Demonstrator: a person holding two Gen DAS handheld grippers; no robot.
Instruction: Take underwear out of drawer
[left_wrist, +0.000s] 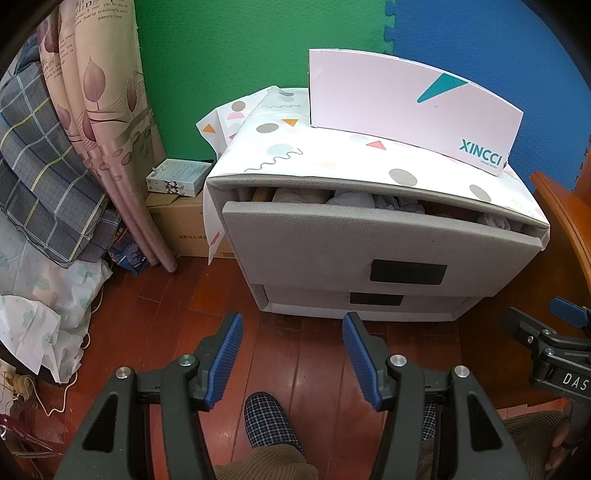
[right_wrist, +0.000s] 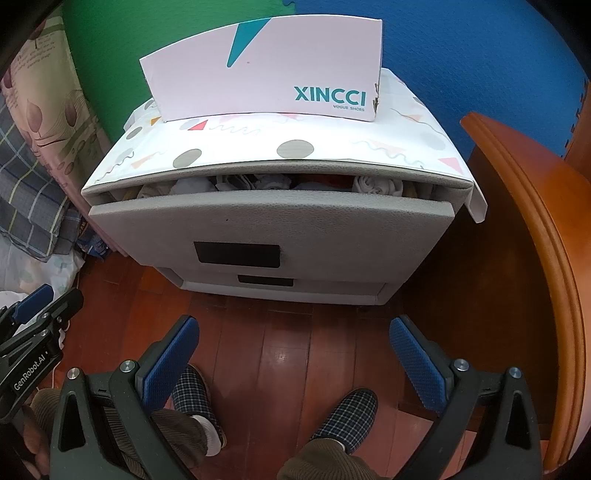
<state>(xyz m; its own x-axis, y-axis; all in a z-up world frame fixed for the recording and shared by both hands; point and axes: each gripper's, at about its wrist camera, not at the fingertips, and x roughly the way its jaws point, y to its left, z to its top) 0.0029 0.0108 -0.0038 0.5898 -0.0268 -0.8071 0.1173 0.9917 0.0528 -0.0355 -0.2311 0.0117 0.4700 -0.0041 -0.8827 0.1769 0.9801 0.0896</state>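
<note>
The top drawer (right_wrist: 273, 225) stands only a little pulled out, the underwear (right_wrist: 376, 184) bunched inside at its 12 o'clock edge – nothing is taken yet, since the left gripper (left_wrist: 291, 354) and right gripper (right_wrist: 295, 362) both hang empty, jaws apart, above the floor.

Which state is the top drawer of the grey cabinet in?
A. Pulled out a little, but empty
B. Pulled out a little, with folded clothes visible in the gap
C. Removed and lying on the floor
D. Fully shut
B: the top drawer stands slightly forward of the cabinet top, and folded clothes show in the gap between them.
</note>
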